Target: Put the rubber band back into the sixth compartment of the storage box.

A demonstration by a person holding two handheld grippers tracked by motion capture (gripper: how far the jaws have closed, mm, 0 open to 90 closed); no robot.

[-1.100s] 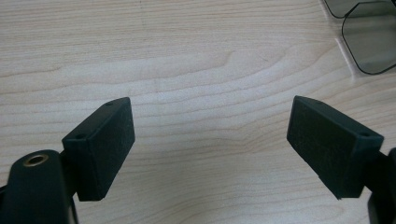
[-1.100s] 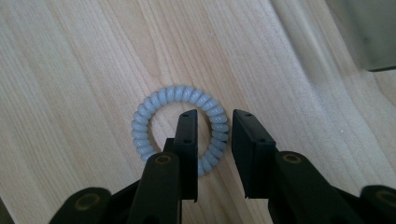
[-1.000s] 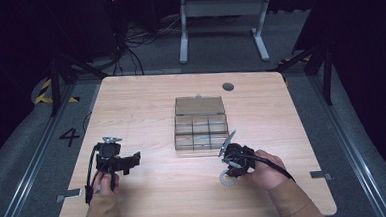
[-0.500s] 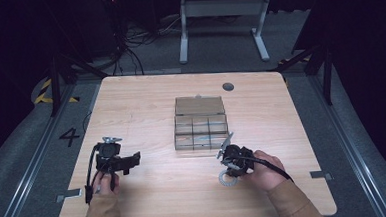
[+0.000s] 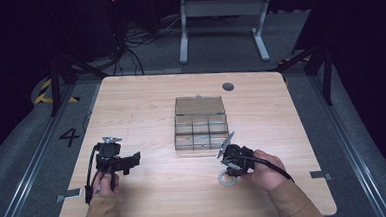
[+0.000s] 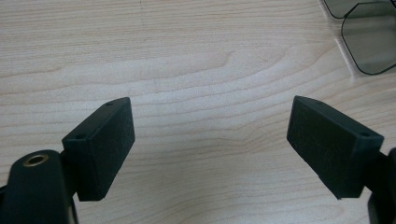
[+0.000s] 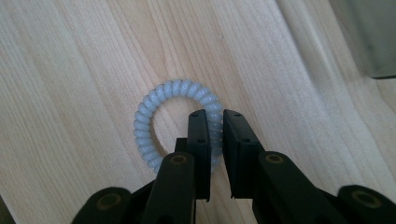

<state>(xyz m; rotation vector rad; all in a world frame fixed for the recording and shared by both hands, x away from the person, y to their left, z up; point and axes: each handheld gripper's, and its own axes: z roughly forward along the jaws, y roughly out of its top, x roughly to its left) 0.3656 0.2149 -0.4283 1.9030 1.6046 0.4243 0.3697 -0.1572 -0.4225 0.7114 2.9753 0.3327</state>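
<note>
Right gripper (image 7: 214, 122) pinching the near side of a pale blue coil hair tie (image 7: 173, 122), jaws just closed onto one strand of the ring, flat on the table (image 5: 145, 98) at about 5 o'clock from the clear compartment box (image 5: 200, 129). Left gripper (image 6: 210, 140) spread wide over bare wood at 8 o'clock from the box, holding nothing. Thin bite on a springy coil: likely to stretch, twist or slip free on lifting. Could also snag the box rim or land in the wrong compartment.
</note>
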